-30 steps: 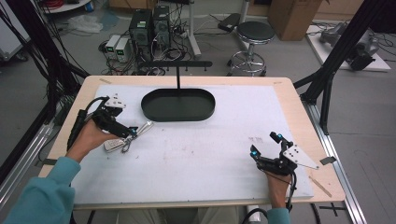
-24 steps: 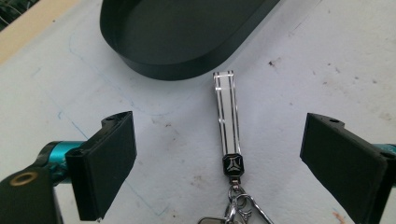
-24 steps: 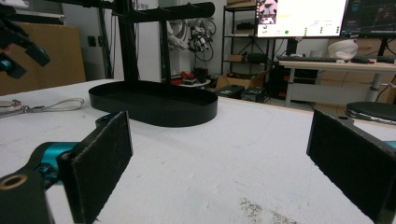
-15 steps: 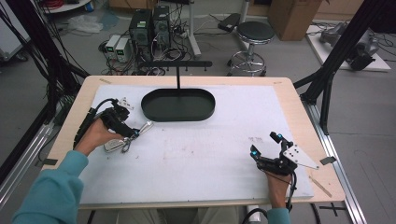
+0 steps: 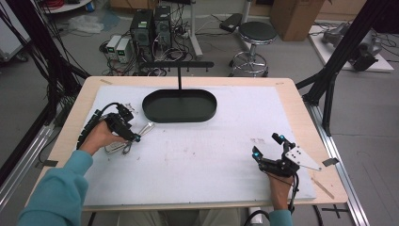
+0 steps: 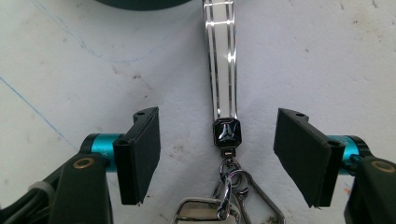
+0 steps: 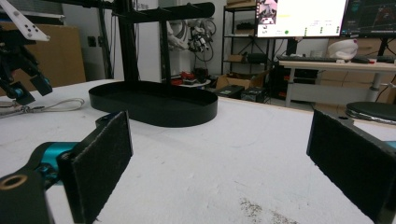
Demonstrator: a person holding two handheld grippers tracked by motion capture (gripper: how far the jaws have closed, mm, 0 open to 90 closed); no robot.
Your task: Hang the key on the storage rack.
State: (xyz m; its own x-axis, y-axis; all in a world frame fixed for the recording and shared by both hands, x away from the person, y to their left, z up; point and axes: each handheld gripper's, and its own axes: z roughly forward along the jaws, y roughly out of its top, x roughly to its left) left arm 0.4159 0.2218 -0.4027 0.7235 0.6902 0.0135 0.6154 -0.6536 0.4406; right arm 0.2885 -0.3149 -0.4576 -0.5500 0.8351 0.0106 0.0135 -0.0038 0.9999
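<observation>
A keychain lies on the white table cover: a shiny metal strap [image 6: 222, 70], a dark faceted fitting [image 6: 226, 131] and metal rings [image 6: 229, 196]. My left gripper [image 6: 217, 154] is open just above it, one pad [image 6: 140, 154] on each side of the fitting, neither touching. From the high view, the left gripper [image 5: 133, 135] sits over the keychain [image 5: 146, 127], left of centre. Open with nothing between its pads, my right gripper [image 5: 268, 145] rests at the front right. The right gripper [image 7: 219, 158] looks low across the table at the black tray [image 7: 154, 105].
A black oval tray [image 5: 188, 106] stands at the back centre, with a black post and crossbar [image 5: 179, 77] rising behind it. Its edge [image 6: 140, 3] lies just beyond the strap's far end. The table's wooden border [image 5: 310, 117] frames the white cover.
My left gripper has shifted slightly right and settled over the keychain, jaws still open. The keychain and the right gripper have not moved.
</observation>
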